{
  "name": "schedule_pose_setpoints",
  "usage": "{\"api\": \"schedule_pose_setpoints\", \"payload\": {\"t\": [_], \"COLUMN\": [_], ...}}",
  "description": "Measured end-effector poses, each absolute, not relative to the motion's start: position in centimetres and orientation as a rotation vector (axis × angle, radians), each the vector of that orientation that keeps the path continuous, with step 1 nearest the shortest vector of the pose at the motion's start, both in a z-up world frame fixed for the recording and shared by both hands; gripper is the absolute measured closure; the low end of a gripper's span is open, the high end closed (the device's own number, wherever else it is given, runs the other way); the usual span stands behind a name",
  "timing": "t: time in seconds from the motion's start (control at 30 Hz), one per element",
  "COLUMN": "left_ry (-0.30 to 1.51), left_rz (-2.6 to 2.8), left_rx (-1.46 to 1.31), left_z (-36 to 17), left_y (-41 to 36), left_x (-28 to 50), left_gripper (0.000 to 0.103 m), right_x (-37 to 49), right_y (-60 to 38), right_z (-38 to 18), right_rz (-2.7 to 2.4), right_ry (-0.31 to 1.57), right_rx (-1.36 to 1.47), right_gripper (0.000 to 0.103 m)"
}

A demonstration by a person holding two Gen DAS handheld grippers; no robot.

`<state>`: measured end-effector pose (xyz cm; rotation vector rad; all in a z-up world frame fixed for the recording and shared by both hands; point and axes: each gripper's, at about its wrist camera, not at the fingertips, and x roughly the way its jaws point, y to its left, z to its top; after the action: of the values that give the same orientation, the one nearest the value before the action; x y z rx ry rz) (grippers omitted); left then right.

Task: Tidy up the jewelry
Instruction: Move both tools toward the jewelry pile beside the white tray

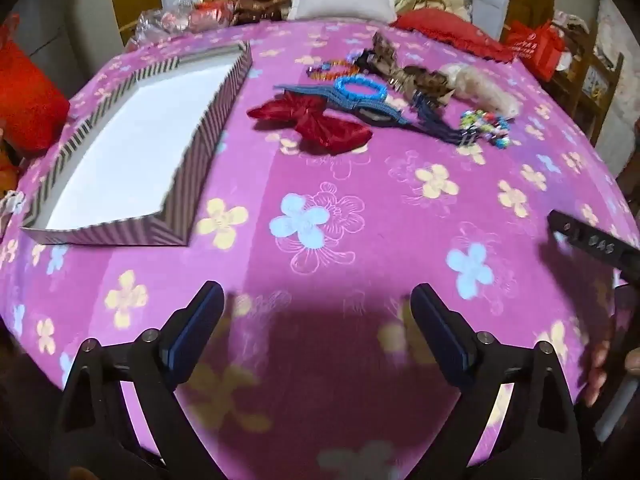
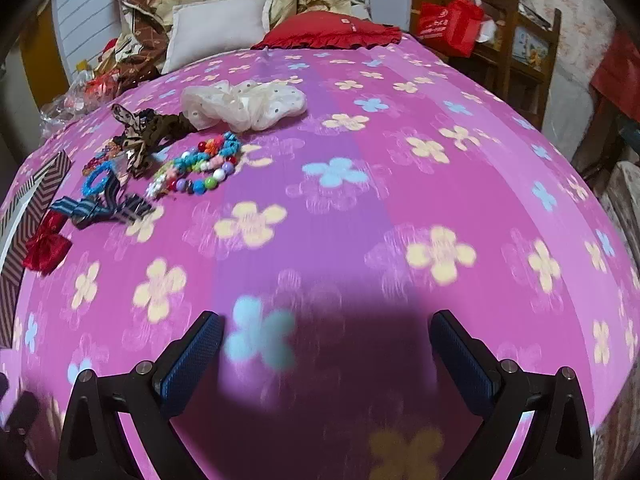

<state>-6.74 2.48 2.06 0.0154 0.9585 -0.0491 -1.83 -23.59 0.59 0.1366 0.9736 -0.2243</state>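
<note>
Both the left hand-held gripper and the right hand-held gripper hang agape, empty, above the bed; the red bag carries print (too blurred to read).

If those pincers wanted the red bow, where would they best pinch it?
Probably at the narrow knot in the middle of the red bow, coming down from above with the left gripper, jaws wide apart. The bow lies flat on the bedspread; its loops are broad and floppy, the pinched centre slimmer.

A pink flowered bed carries a striped box far left, with bows, bead bracelets and scrunchies ahead.
</note>
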Motion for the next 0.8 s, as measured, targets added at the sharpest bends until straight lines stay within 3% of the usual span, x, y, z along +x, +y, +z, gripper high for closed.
{"api": "schedule_pose_setpoints", "payload": {"t": [0.3,0.5,0.7,0.77,0.8], "left_ry": [0.829,0.874,0.843,0.888,0.909], "left_rz": [-0.047,-0.041,0.102,0.098,0.123], "left_rx": [-0.022,-0.026,0.028,0.031,0.065], "left_z": [5.9,4.7,4.1,3.3,3.0], "left_y": [4.5,6.4,10.0,11.0,11.2], "left_x": [-10.1,-8.2,-4.7,-3.3,-2.6], "left_gripper": [0.008,0.008,0.008,0.023,0.041], "right_x": [-5.8,-7.6,-7.1,-6.9,-6.8], "right_y": [-22.1,-21.1,-19.3,-18.9,-18.9], "right_z": [1.1,4.0,3.6,2.9,2.5], "right_rz": [-0.239,-0.326,-0.262,-0.247,-0.243], "right_ry": [0.971,0.816,0.841,0.868,0.882], "right_rx": [0.150,0.098,0.042,0.039,0.039], "right_gripper": [0.000,0.000,0.000,0.000,0.000]}}
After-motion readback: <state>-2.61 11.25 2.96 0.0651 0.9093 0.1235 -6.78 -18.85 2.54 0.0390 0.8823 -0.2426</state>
